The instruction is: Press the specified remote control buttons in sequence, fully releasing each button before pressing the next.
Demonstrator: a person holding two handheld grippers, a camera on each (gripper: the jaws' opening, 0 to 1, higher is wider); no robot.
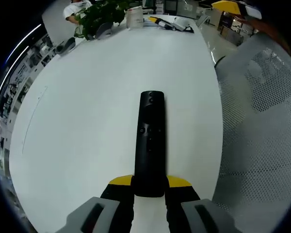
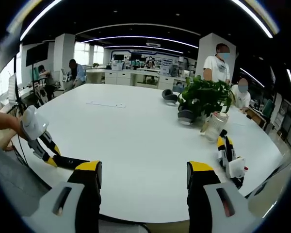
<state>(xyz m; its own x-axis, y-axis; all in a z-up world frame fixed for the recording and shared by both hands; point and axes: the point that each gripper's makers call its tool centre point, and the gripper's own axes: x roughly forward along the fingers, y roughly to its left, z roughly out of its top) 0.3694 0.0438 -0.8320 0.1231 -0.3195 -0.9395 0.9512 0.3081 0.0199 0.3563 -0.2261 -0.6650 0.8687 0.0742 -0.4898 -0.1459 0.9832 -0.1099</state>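
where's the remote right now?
The remote lies on the white table, near end between the left tool's jaws. In the right gripper view it sits at lower left near the table edge.

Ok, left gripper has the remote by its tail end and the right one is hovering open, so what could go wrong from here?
1. The left gripper clamps only the near end of the long black remote control, so a press on the far buttons could tip or pivot it.
2. The open right gripper points away from the remote, which sits at its view's left edge, near the white round table rim; it may leave view.
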